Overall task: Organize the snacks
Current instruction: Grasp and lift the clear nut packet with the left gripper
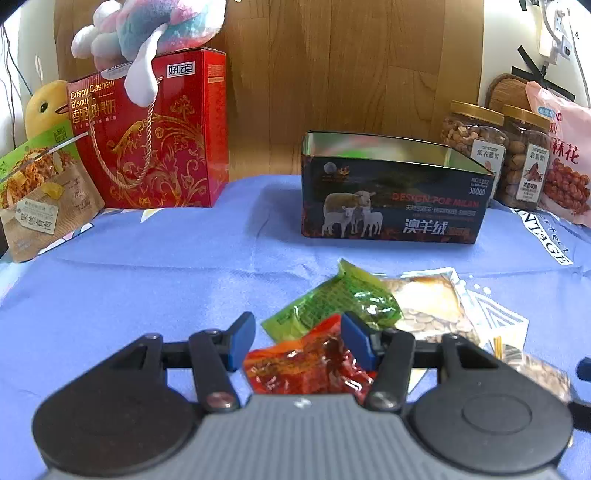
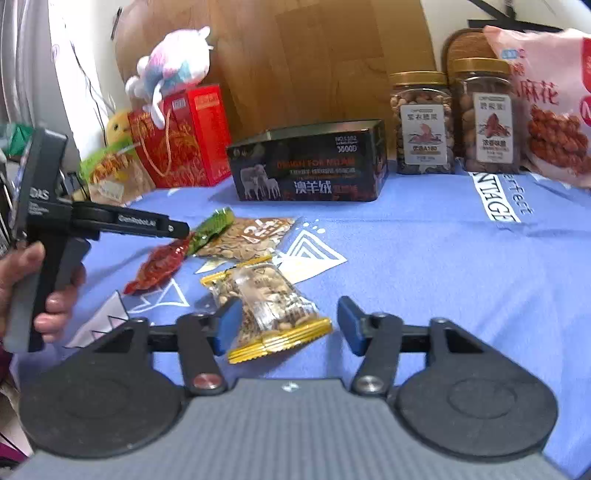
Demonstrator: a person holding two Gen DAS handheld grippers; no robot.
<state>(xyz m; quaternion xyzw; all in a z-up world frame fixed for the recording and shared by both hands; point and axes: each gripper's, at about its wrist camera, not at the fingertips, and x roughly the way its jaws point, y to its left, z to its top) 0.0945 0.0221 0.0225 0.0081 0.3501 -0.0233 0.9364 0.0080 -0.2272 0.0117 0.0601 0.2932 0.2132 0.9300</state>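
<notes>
Left gripper point(image 1: 297, 341): its jaws stood part open with the red snack packet point(image 1: 314, 365) between them; whether the pads pressed it could not be told, since the right pad overlapped the foil while the left stood just clear.
Right gripper point(image 2: 286, 325): its jaws were wide and held nothing; the gold-edged nut packet point(image 2: 269, 306) lay between them on the cloth, beside the left pad.
Other snacks: a green packet point(image 1: 332, 299) and a clear seed pouch point(image 1: 432, 306) lay touching the red one, near the open tin point(image 1: 391, 195).
Doing it well: each hand would probably do best to centre its packet, close on the crimped middle and not a slippery corner, then lift clear before carrying it to the tin.
Surface: the worktop carried a blue printed cloth point(image 2: 443, 266), slightly creased.
Room: a red gift box point(image 1: 155, 133) with a plush toy point(image 1: 147, 29) stood behind on the left; two nut jars point(image 2: 421, 122) stood on the right before a wooden panel.
</notes>
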